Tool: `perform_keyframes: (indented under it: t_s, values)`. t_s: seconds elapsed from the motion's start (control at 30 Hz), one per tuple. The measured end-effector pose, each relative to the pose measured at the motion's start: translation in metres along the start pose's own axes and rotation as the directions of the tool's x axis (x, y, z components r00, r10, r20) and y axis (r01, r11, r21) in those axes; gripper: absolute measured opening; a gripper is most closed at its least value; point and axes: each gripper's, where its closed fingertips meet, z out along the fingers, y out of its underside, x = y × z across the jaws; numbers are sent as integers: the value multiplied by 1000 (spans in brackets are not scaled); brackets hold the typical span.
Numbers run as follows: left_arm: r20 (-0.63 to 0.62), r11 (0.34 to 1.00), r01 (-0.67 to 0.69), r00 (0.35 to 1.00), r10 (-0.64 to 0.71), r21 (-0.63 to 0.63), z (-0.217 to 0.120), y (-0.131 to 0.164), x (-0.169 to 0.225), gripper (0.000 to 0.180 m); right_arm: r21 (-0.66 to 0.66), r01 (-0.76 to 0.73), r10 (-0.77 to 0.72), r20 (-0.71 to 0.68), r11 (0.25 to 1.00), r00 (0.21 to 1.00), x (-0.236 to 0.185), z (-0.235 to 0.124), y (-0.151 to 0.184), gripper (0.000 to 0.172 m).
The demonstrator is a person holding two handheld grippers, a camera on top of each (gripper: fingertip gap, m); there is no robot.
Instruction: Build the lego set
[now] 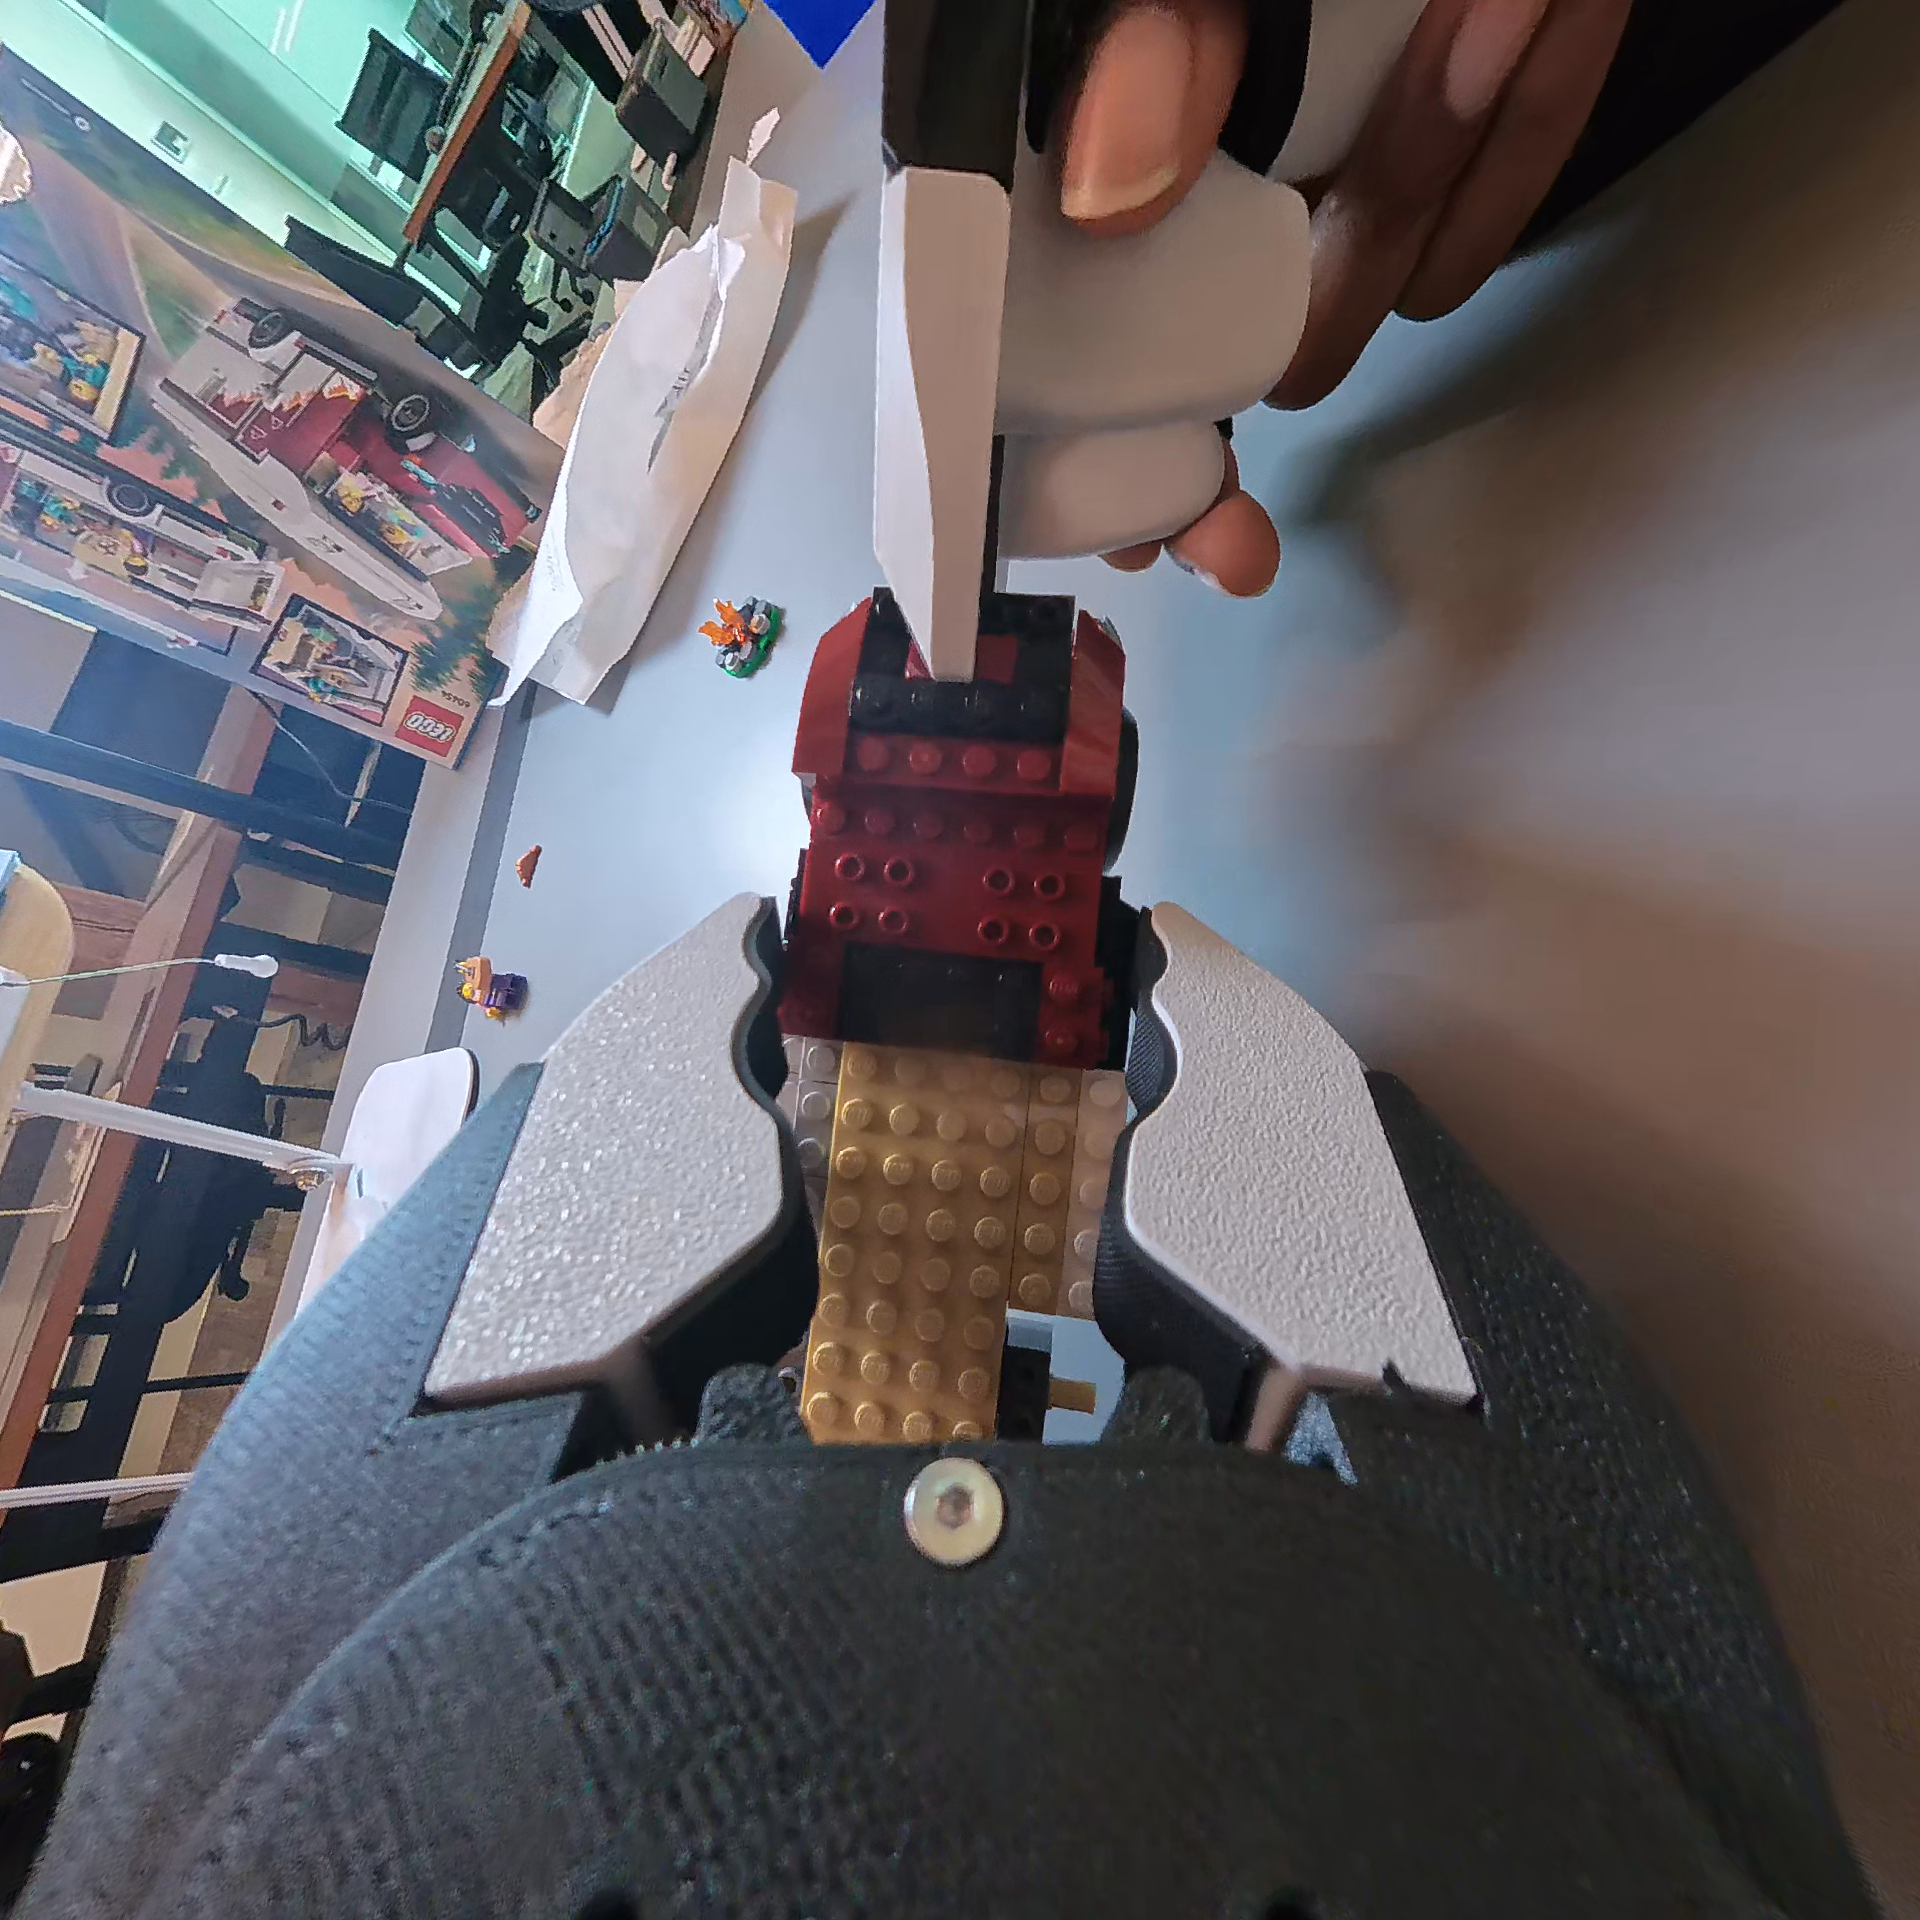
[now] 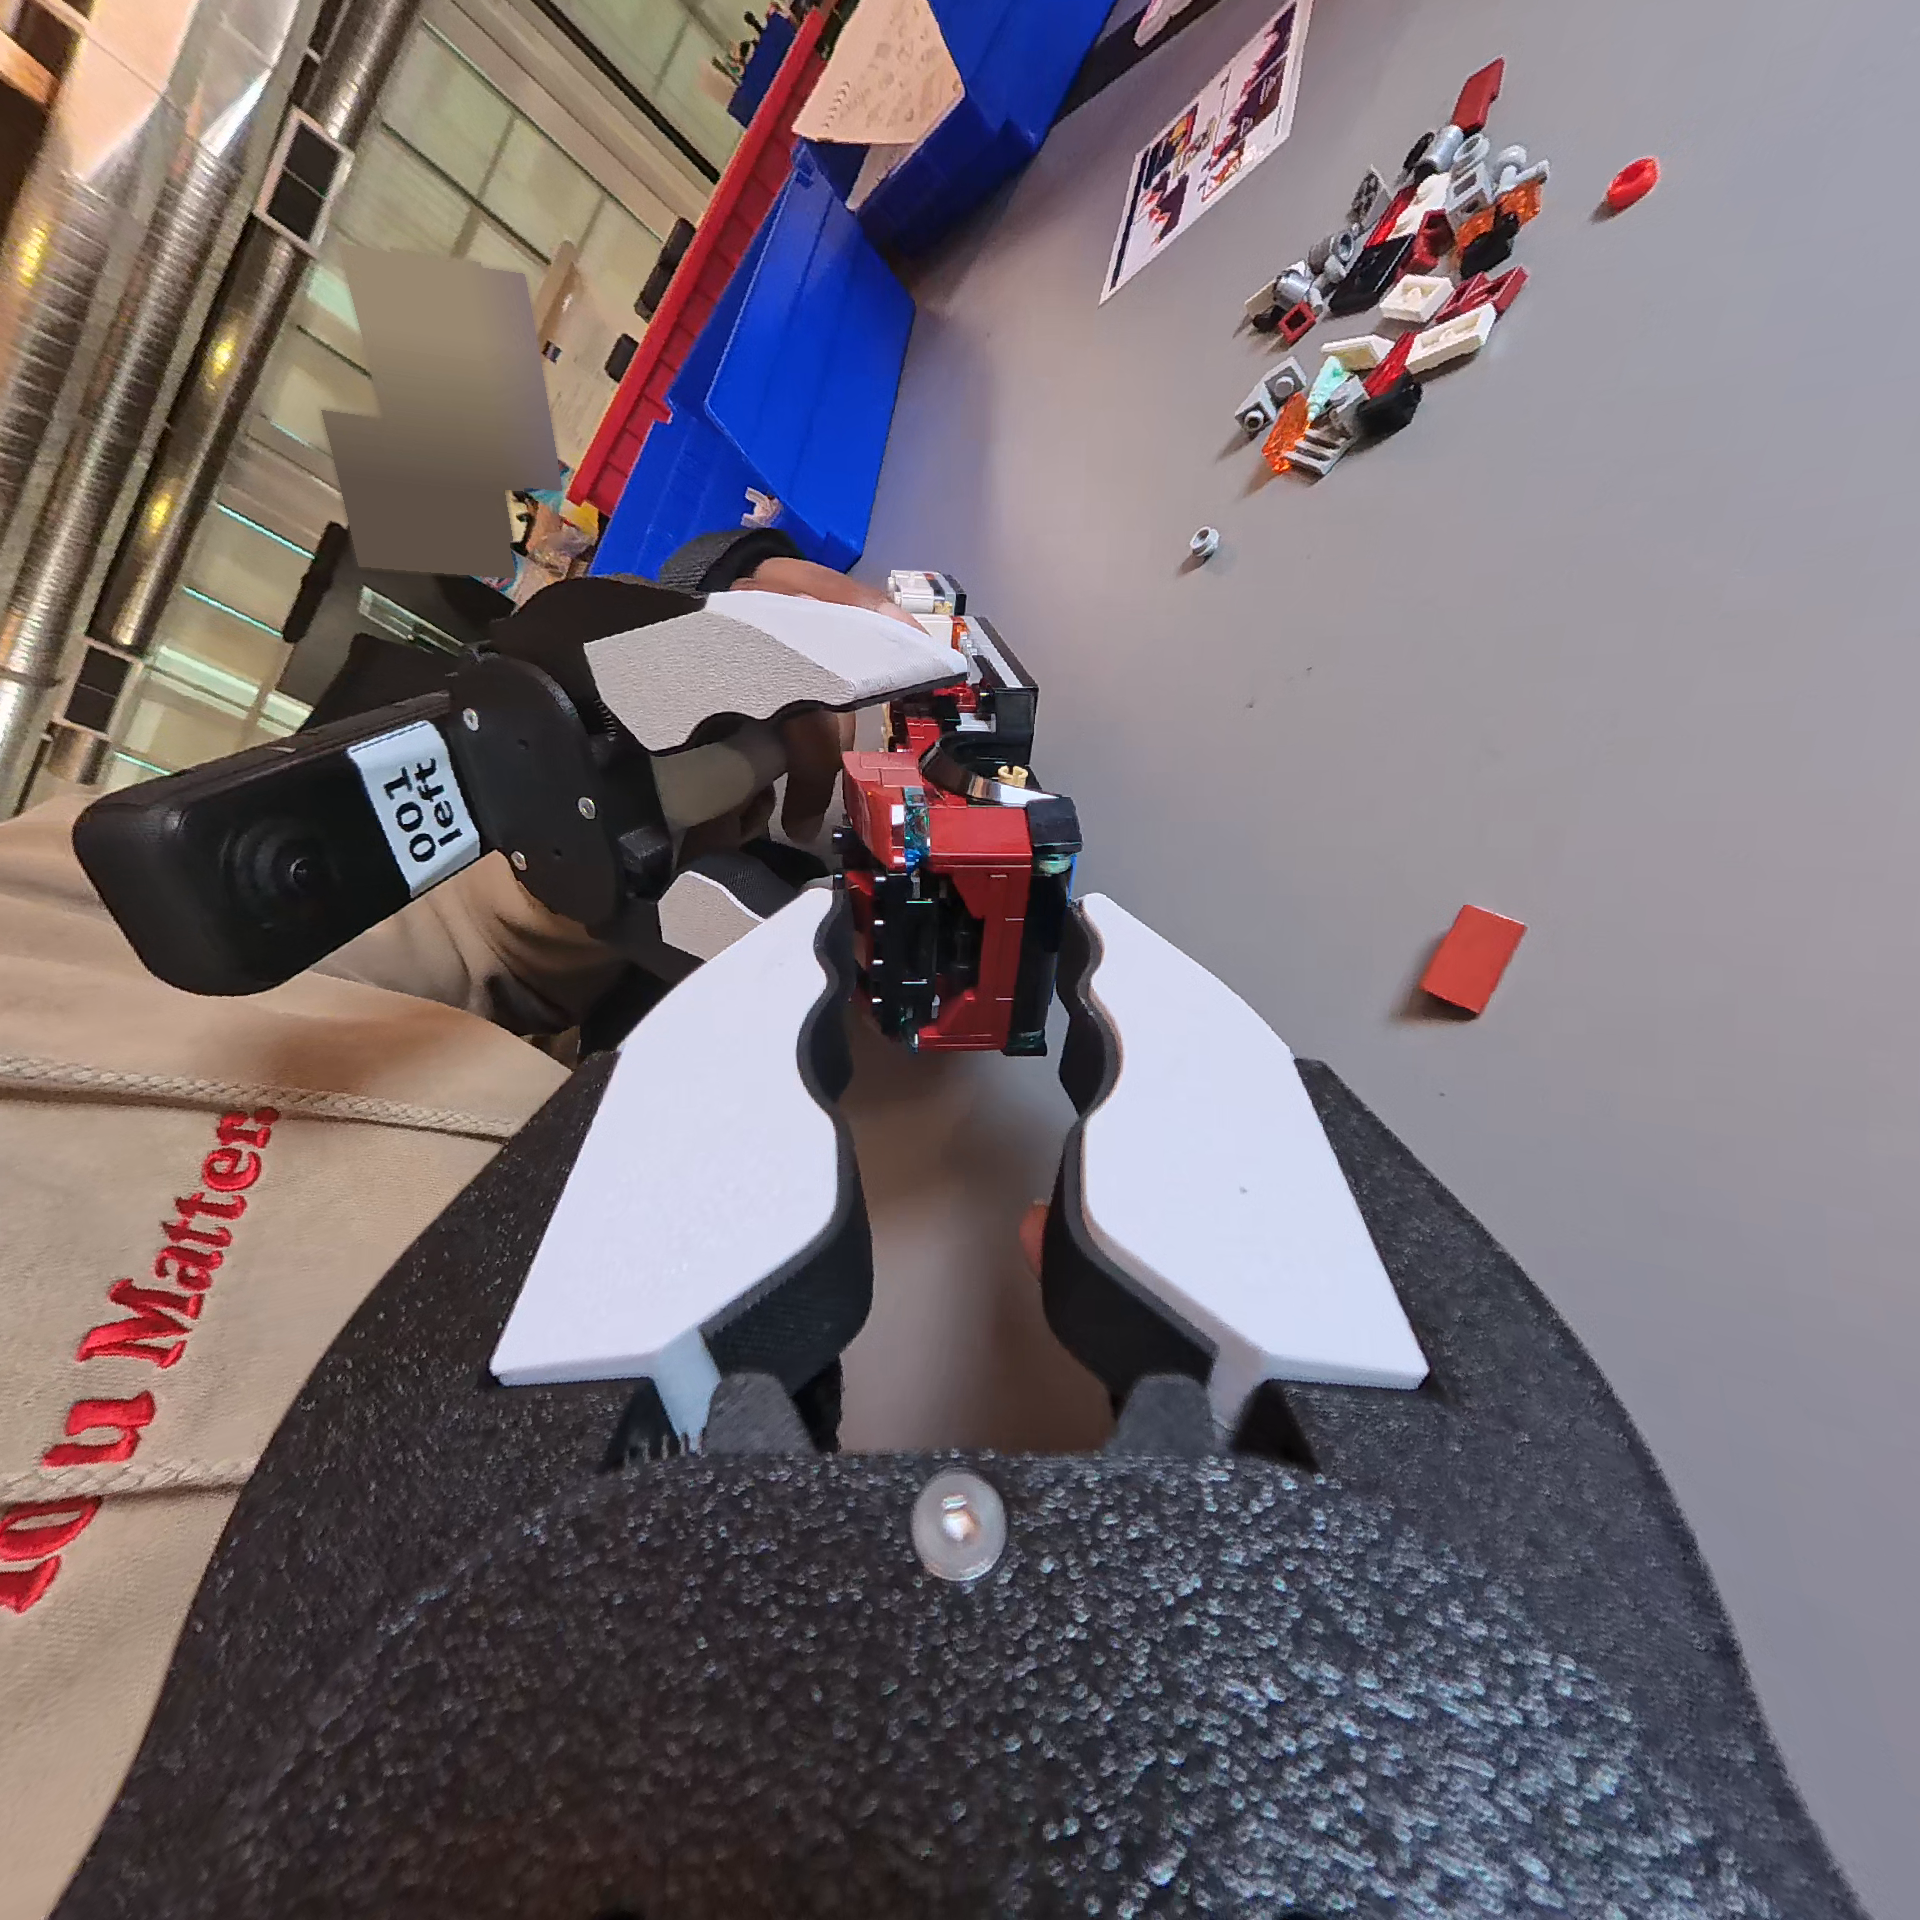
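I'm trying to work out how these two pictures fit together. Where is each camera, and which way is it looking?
Left wrist view: sits on the left claw, looks along its fingers at the brick car it grips, over the grey table; a hand holding the right claw shows.

Right wrist view: sits on the right claw, looks along the car's end; the left claw and a beige sleeve show.

Shared: the car, both claws, the table.

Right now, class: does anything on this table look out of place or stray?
Yes. One flat red brick lies alone on the grey table, apart from the pile of small pieces. Both hand-held grippers clamp the red brick car.
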Motion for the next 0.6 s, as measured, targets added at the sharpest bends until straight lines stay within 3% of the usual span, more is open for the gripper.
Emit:
perform_keyframes:
  t_s: [0.6]
  values:
    - [-53, 999, -16, 998, 15, -32, 0, 8, 2, 65, -60, -27, 26, -20, 998, 999, 2, 6, 7, 39]
